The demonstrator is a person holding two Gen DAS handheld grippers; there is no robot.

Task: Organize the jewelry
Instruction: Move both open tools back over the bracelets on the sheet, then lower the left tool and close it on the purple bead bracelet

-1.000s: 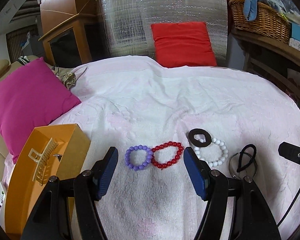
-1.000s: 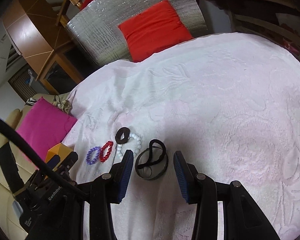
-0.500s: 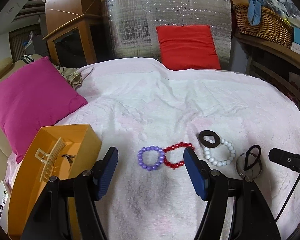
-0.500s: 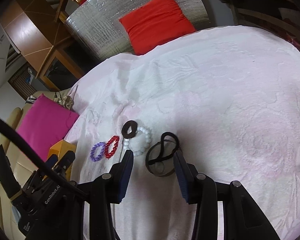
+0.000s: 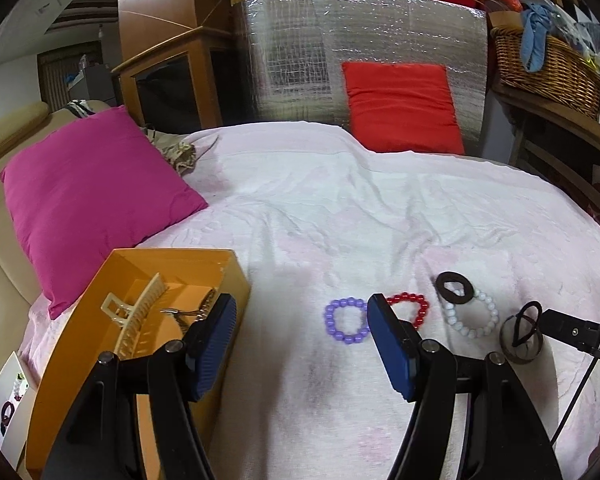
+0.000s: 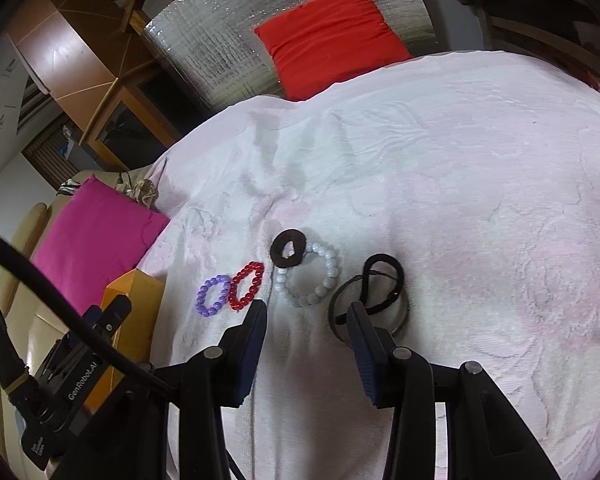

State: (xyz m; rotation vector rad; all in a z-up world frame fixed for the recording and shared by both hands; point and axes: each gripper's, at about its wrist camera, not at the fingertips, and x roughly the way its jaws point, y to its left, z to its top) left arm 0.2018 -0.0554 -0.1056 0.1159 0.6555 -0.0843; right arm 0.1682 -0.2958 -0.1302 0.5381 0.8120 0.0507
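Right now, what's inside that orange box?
The orange box holds a cream claw hair clip and something metallic, like a chain. The left gripper's finger hides the box's near corner.

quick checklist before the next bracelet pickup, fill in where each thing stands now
1. Left gripper open, nothing held: ok.
2. Right gripper open, nothing held: ok.
3. Purple bracelet fully in view, nothing lying on it: ok.
4. Red bracelet clear of left fingers: not ok, partly hidden.
5. Orange box open, room beside the hair claw: ok.
6. White bracelet free of the brown scrunchie: not ok, overlapped.
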